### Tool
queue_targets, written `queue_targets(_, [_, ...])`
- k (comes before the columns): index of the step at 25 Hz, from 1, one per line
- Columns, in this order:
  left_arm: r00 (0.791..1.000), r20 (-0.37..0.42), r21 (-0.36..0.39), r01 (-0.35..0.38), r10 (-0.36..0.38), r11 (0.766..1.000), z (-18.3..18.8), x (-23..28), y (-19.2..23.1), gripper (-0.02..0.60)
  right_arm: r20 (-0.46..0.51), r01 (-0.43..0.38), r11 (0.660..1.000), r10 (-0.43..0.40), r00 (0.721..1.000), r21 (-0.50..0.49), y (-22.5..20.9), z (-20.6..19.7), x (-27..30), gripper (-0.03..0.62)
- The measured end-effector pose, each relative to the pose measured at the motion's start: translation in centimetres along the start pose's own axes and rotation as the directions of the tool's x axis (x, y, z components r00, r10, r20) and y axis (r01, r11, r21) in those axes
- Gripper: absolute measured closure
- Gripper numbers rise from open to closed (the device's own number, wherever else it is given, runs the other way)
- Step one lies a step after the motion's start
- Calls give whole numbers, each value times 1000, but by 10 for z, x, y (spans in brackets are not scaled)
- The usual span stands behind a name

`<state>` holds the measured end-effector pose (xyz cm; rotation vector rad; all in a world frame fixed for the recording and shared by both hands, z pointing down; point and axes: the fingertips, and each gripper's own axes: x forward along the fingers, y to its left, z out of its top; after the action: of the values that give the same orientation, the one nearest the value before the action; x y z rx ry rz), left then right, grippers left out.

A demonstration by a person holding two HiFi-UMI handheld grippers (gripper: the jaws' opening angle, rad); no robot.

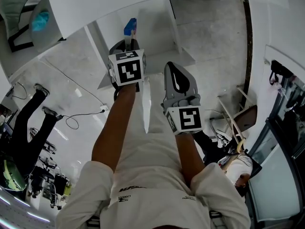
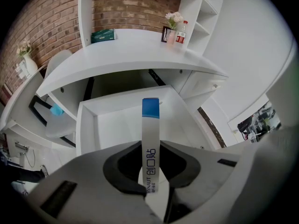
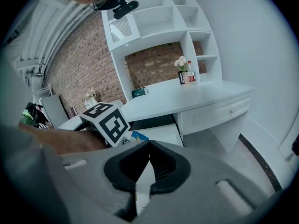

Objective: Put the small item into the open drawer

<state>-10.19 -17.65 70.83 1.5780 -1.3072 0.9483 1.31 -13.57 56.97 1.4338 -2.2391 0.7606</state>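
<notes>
pinching the small item [image 2: 150, 125] in the left gripper [image 2: 150, 147], with both pads pressed on the flat white sides and the blue end poking out past the tips. holding it right over the open drawer [image 2: 87, 125], pointing steeply down at the bare white floor inside. plenty of room in there: low walls at the left, the far end and the right, with a wide flat floor between them. a clear way from the blue end down to that floor. just past the far wall, a dark gap under the curved edge of the desk top [image 2: 131, 55]. just right of the drawer, a white cupboard front [image 2: 201, 85]. with the right gripper [image 3: 149, 144] pressed together on nothing, beside the left arm and apart from the drawer. up on the desk top, well apart from the drawer: 1 green box [image 2: 103, 35], some flowers [image 2: 174, 18] and 1 bottle [image 2: 182, 31]. off to the left, a white chair [image 2: 51, 125] with a blue thing [image 2: 56, 110] on it, too small to tell what. far left in the head view, a person in black [image 1: 24, 128], well apart.
</notes>
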Motion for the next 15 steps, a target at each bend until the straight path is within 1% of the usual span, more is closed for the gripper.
queue_targets(15, [995,-94,-1,20,-20,1000,3,31,-8,506,-8,5,1000,-5,1000,19,-17,-1,6,595])
